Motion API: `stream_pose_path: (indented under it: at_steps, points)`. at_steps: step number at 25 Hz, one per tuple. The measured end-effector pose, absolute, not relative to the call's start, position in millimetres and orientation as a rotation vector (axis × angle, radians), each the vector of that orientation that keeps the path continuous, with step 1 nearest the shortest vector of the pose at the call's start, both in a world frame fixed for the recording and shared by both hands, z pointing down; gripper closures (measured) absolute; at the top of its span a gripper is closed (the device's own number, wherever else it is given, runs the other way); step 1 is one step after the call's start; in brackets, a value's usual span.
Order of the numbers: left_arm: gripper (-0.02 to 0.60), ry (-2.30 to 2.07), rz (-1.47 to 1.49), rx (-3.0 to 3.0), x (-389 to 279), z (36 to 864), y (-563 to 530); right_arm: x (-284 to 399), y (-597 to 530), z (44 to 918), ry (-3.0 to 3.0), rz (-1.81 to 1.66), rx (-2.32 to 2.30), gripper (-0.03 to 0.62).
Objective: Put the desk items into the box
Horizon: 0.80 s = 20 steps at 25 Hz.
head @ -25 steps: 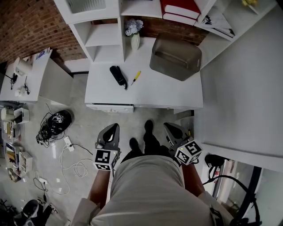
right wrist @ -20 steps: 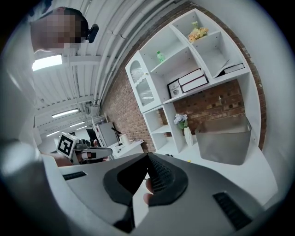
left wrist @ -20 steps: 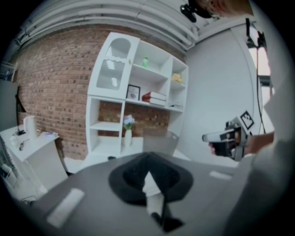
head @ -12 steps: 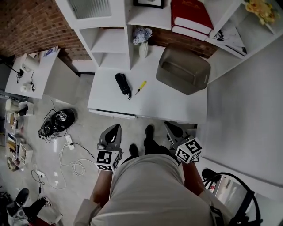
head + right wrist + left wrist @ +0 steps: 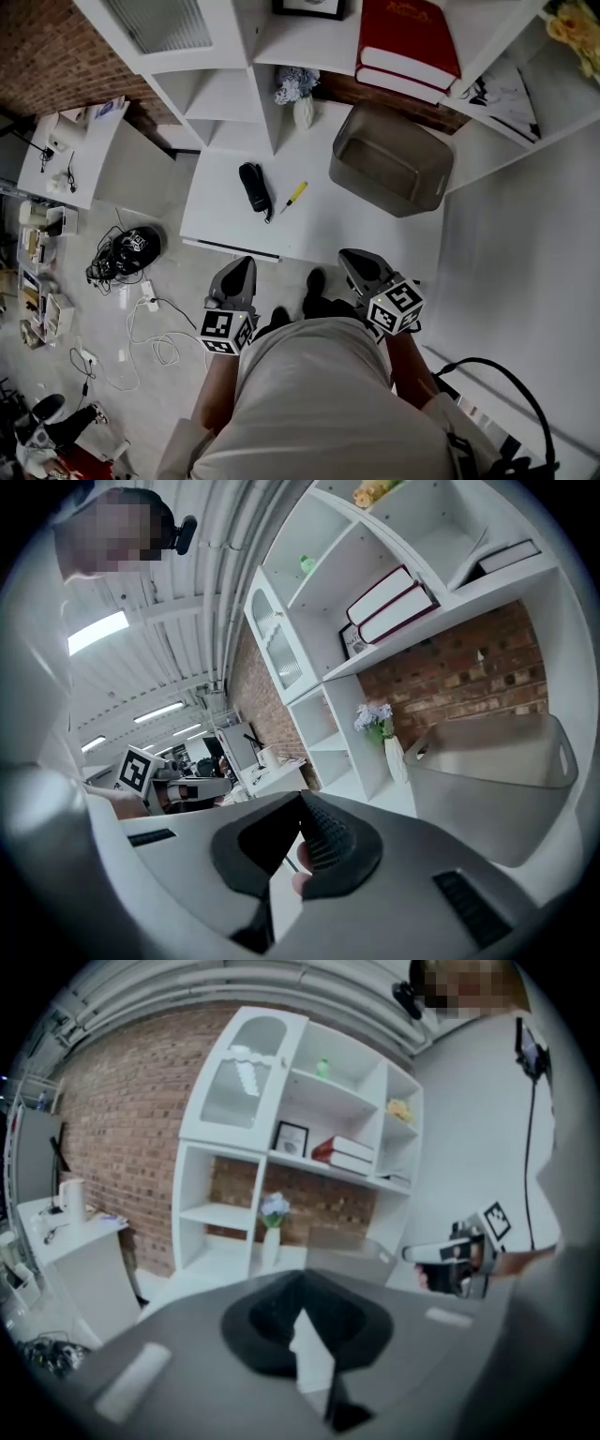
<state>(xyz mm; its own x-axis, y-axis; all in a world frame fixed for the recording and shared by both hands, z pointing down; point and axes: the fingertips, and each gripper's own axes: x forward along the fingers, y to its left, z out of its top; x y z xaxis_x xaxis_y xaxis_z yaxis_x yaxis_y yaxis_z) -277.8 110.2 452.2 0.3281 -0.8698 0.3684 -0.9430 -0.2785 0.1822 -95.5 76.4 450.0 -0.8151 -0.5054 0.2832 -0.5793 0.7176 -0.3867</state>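
nearest to the camera: the left gripper [image 5: 241, 270] and right gripper [image 5: 350, 256] are both held low in front of the person, just short of the front edge of the white desk [image 5: 361, 228]. the left gripper's jaws are pressed together with nothing in them. the right gripper's jaws look the same in its own view, tips meeting and nothing caught between.

on the desk itself, a black item [image 5: 253, 187] (maybe a stapler, can't say for sure) lies toward the left side, with a yellow pen [image 5: 294, 195] just beside it on the right. neither is being touched, and both sit well apart from the grippers.

further back on the right of the desk is the grey box [image 5: 391, 164], open top, and as far as i can see from above it has nothing in it. behind that there's a small white vase [image 5: 304, 111] with pale flowers at the back of the desk, then the shelf unit with red books [image 5: 409, 36] on it.

so progress-wise i'd call this basically zero. nothing's in the box yet, both desk items are left to do, and neither gripper has opened up for a grab. the pen and the black item look like the first two candidates; whether the vase counts, no idea.
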Motion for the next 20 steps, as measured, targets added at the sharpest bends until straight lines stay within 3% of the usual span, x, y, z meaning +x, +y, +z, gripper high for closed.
stream_pose_path:
  at_steps: [20]
  points:
    - [0.571,-1.496,0.469,2.147,-267.9,531.1,5.2,-71.4,23.1,486.1,-2.667,0.831,0.909,0.6]
